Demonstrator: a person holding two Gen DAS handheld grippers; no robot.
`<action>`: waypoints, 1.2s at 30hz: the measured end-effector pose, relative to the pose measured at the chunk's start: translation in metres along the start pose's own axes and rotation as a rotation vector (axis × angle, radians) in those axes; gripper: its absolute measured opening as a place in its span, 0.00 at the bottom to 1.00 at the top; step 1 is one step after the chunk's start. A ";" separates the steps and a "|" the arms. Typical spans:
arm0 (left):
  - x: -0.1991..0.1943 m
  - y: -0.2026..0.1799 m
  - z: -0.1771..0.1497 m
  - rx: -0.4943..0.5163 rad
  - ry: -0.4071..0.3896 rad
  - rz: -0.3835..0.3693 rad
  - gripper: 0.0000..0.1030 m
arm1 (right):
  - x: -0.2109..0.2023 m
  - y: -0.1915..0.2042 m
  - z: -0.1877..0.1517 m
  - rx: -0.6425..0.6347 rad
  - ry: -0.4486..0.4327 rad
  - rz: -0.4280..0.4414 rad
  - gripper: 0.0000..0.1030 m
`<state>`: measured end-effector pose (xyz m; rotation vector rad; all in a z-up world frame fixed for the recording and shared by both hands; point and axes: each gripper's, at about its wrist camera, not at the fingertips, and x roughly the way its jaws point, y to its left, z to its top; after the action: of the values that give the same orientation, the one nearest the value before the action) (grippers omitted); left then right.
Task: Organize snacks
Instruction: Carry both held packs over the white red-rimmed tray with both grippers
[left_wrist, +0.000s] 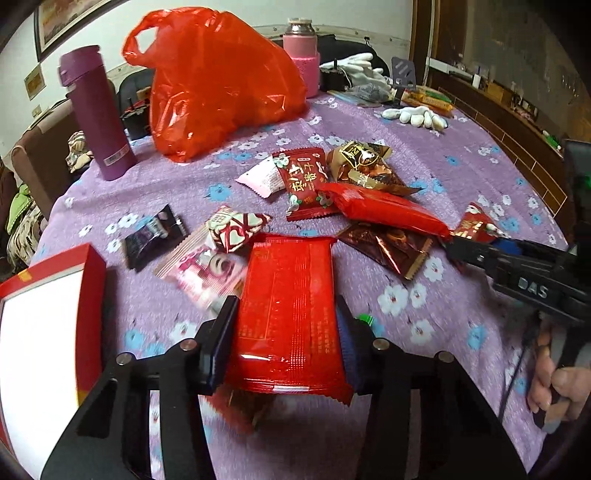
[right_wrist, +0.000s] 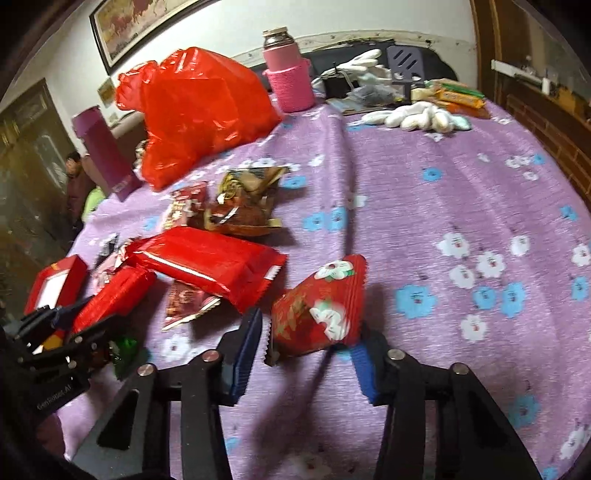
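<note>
Left gripper (left_wrist: 286, 328) pinches flat red packet (left_wrist: 291, 306) by long edges, beside red box (left_wrist: 86, 295), likely its destination. Right gripper (right_wrist: 310, 332) pinches small red flowered packet (right_wrist: 319, 306), apart from snack pile (right_wrist: 221, 236) on tablecloth (right_wrist: 461, 184).

a: the red box (left_wrist: 44, 314) runs off the left wrist view's left edge, its white face blown out.
b: the pink packet (left_wrist: 207, 273) smears into blur. something reddish under the long red wrapper (left_wrist: 288, 314) is mostly hidden.
a: the hand (left_wrist: 554, 384) is cut by the right edge.
</note>
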<state>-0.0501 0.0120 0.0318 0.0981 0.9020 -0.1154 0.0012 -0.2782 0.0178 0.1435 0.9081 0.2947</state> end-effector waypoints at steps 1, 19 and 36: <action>-0.004 0.000 -0.003 -0.001 -0.005 0.007 0.46 | 0.000 0.001 0.000 -0.004 0.000 0.006 0.45; -0.079 0.031 -0.029 -0.060 -0.150 0.038 0.26 | 0.000 0.012 -0.005 -0.022 0.000 0.154 0.32; -0.057 0.049 -0.057 -0.165 -0.011 -0.030 0.27 | 0.000 -0.025 -0.002 0.225 0.044 0.382 0.68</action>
<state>-0.1222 0.0711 0.0434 -0.0692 0.8988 -0.0687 0.0043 -0.3019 0.0109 0.5232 0.9537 0.5507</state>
